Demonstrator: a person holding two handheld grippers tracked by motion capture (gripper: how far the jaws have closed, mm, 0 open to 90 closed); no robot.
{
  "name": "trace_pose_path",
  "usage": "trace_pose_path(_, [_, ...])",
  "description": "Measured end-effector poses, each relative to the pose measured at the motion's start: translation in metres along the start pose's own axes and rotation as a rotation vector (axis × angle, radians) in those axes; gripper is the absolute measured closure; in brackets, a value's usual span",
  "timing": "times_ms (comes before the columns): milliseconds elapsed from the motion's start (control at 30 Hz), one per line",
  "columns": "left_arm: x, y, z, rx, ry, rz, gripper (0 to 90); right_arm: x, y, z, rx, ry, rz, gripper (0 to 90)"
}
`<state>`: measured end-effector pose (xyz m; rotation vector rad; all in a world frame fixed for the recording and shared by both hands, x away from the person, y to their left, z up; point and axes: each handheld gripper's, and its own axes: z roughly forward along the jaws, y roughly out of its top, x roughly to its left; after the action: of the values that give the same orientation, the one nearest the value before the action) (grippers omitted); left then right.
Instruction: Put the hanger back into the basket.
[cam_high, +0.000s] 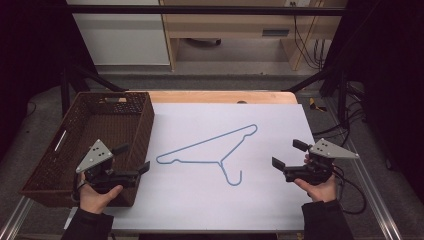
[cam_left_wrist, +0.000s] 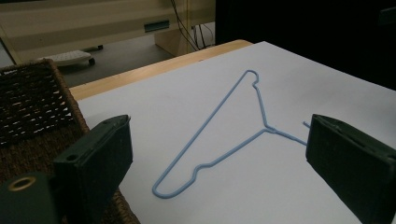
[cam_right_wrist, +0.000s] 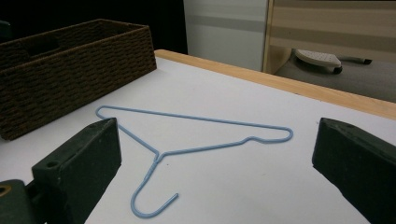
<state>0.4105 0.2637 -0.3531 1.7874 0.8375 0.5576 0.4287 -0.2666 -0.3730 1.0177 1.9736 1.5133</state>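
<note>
On the white sheet that covers the table we count one blue wire hanger, one brown woven basket and our two grippers, one in each hand. The hanger lies flat near the middle of the sheet, its hook curling toward our side of the table and its long straight bar running up and away to the right in the high view. Nothing touches it.

We hold the left gripper at the near left, partly over the near right corner of the basket, with its jaws spread wide and nothing between them. From the left gripper view, the hanger lies ahead on the sheet, framed between the two black jaws but well beyond them, and the basket sits off to the left of that view.

We hold the right gripper at the near right, above the sheet, jaws likewise wide apart and empty. From the right gripper view, the hanger lies ahead between the jaws, its hook nearest to us, and the basket stands beyond it.

So the hanger rests between the two grippers, apart from both, a little nearer to the left one. The basket stands at the left edge of the sheet, just beside the hanger's left tip but not touching it.
</note>
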Motion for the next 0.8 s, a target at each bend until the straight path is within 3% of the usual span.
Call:
trace_pose_path(433, [-0.013,0.012,0.019,0.033,-0.049,0.048,8.0,0.002,0.0,0.002,0.012,0.003,0.002,1.7])
trace_pose_path(800, [-0.028,0.023,0.059,0.123,-0.115,0.106,8.9,0.005,0.001,0.004,0.022,0.002,-0.011,1.7])
